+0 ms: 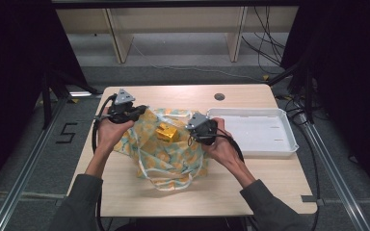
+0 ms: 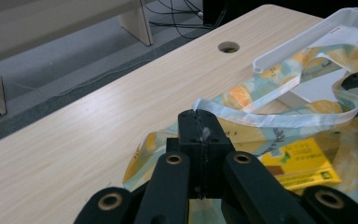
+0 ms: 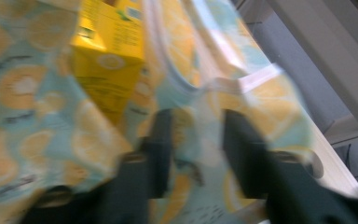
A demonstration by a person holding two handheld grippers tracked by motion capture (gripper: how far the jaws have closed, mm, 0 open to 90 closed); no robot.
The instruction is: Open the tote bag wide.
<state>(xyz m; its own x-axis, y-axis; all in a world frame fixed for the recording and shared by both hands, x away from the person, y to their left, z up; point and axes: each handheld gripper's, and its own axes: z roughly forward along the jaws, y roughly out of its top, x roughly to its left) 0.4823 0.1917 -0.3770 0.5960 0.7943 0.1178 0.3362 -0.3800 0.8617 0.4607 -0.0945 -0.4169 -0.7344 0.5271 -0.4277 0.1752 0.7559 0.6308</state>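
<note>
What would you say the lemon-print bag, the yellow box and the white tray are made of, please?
Bag: thin glossy plastic film, probably; it crumples, and its handles look translucent.
Yellow box: printed cardboard, seemingly; sharp folded edges, slight sheen.
White tray: moulded plastic, apparently; smooth matte surface, rounded rim.

A thin printed plastic bag [image 1: 166,149] and glossy yellow carton [image 1: 166,132] lie on matt wood-grain table [image 1: 125,192] beside a smooth white plastic tray [image 1: 257,130].
</note>
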